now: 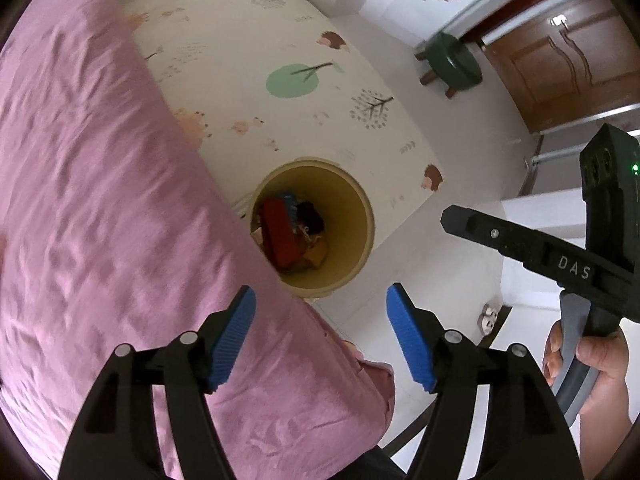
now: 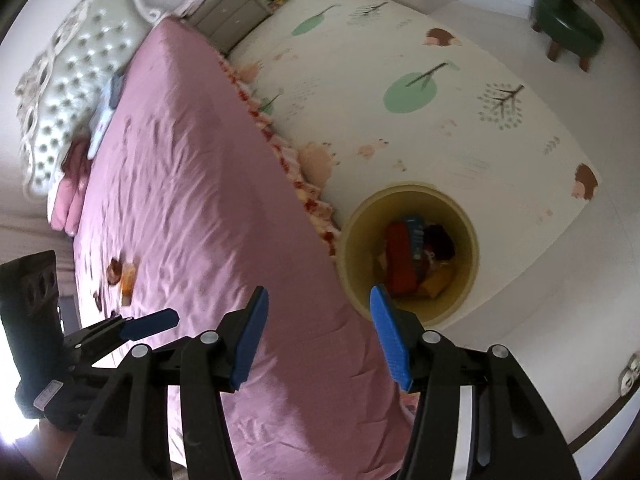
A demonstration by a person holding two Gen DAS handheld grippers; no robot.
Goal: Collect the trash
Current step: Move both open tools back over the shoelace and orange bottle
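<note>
Empty left claw [image 1: 320, 336] above yellow bin [image 1: 360, 248] of red and blue trash [image 1: 282, 240].

A: right gripper [image 2: 318, 336] status?
B: Fingers [image 2: 248, 344] apart, nothing between them, pointing down over the edge of the pink bed [image 2: 180, 184].
A: Bin?
B: Yellow bin [image 2: 472, 240] on the floor at 3 o'clock of the bed edge, trash [image 2: 416, 256] inside: red, blue, orange pieces.
A: Left gripper [image 2: 148, 324]?
B: At 8 o'clock, one blue finger showing. Wrappers [image 2: 124, 276] lie on the bed just above it.
</note>
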